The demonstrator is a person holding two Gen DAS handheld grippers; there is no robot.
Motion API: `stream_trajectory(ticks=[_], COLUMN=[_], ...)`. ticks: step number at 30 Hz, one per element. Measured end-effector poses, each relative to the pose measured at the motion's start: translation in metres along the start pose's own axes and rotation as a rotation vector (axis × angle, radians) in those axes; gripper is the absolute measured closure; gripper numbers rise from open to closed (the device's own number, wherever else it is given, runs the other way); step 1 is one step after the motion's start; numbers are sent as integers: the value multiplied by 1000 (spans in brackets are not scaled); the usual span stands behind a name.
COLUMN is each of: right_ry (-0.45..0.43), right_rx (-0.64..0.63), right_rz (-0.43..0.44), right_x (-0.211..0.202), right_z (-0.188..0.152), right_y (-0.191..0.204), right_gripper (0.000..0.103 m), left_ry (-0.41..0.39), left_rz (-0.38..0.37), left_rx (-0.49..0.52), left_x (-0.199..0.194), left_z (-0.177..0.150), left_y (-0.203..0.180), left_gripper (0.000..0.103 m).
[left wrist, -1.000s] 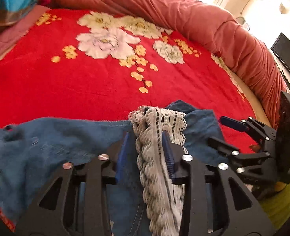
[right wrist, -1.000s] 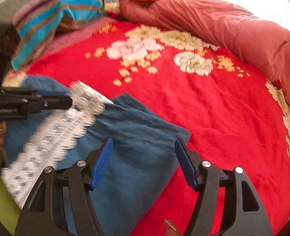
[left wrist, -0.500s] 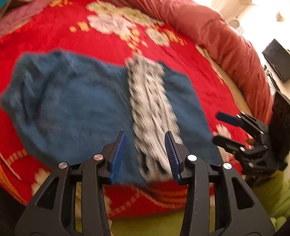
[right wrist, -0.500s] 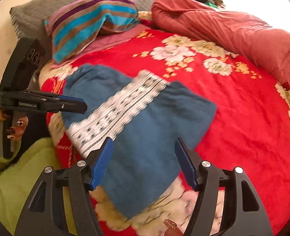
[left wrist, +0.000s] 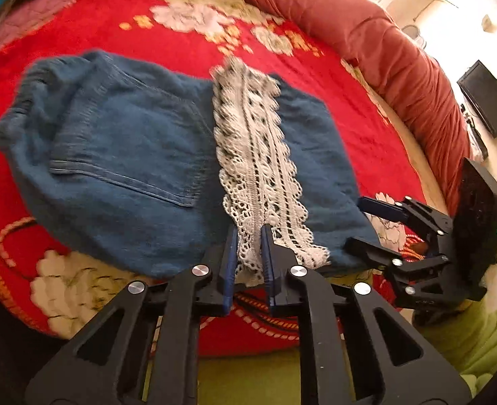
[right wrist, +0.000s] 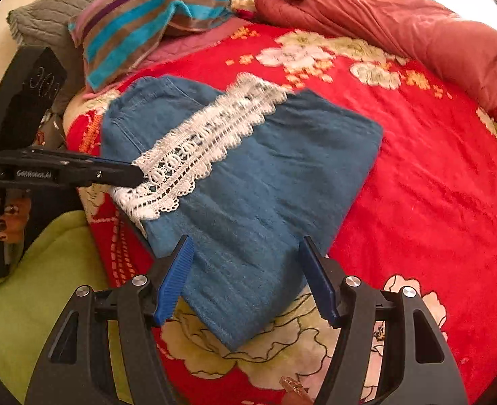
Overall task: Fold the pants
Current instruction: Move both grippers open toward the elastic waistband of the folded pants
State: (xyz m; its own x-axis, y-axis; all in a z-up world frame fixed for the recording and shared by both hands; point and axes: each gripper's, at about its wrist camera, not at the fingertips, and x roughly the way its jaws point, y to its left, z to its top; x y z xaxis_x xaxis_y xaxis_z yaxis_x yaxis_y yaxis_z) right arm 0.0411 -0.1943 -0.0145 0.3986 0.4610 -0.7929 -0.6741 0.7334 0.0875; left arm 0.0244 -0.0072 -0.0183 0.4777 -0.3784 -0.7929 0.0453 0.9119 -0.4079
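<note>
1. On the left wrist view, the folded blue pants (left wrist: pixel 137 168) lie on the red floral blanket (left wrist: pixel 181 44) near its front edge; a back pocket seam shows on the left half
2. White lace trim (left wrist: pixel 258 155) runs lengthwise over the pants, from the far edge down to the near edge
3. Left gripper (left wrist: pixel 250 253): jaws closing, blue pads nearly together, the near end of the lace trim pinched between them
4. Right gripper (left wrist: pixel 369 226), seen at lower right of this view, sits beside the right-hand corner of the pants; jaws apart, nothing visibly between them
5. Rust-red quilt (left wrist: pixel 366 33) is bunched along the far side of the bed; a dark screen (left wrist: pixel 488 98) stands beyond it
6. Right wrist view: right gripper (right wrist: pixel 248 280) hovers over the near corner of the pants (right wrist: pixel 265 185); jaws wide apart, pads not pressing the cloth, holding nothing
7. Left gripper (right wrist: pixel 137 175) enters from the left, its tip at the lace trim (right wrist: pixel 208 138); jaws look closed on the lace edge
8. A hand (right wrist: pixel 8 216) grips the left gripper's handle, above a green sleeve (right wrist: pixel 35 287)
9. Striped pillow (right wrist: pixel 147 20) and grey pillow (right wrist: pixel 56 3) lie at the head of the bed, well apart from the pants
</note>
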Motion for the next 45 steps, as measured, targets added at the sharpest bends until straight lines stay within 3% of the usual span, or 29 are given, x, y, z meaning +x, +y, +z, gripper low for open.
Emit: stream_trajectory(ticks=[4, 9, 11, 18, 32, 34, 43, 45], right_ry=[-38, 41, 75, 75, 8, -3, -47, -57], right_rx=[-48, -54, -44, -9, 15, 15, -31, -47], right_rz=[6, -37, -68, -62, -45, -50, -80, -87], right_x=[-6, 16, 24, 24, -7, -11, -24, -26], right_z=[8, 1, -5, -10, 2, 4, 20, 24], right_y=[13, 12, 9, 6, 4, 4, 17, 21], right_gripper=[40, 41, 41, 41, 39, 30, 28, 24], left_ry=[4, 10, 12, 11, -42, -52, -101, -115], left_rz=[50, 137, 142, 151, 185, 187, 191, 193], left_rx=[32, 103, 111, 123, 155, 155, 123, 111], left_x=[-2, 3, 4, 7, -12, -17, -38, -43], left_z=[-8, -14, -15, -14, -18, -19, -23, -23], left_y=[-1, -7, -6, -9, -22, -22, -14, -11], left_gripper=[97, 85, 81, 81, 81, 79, 74, 68])
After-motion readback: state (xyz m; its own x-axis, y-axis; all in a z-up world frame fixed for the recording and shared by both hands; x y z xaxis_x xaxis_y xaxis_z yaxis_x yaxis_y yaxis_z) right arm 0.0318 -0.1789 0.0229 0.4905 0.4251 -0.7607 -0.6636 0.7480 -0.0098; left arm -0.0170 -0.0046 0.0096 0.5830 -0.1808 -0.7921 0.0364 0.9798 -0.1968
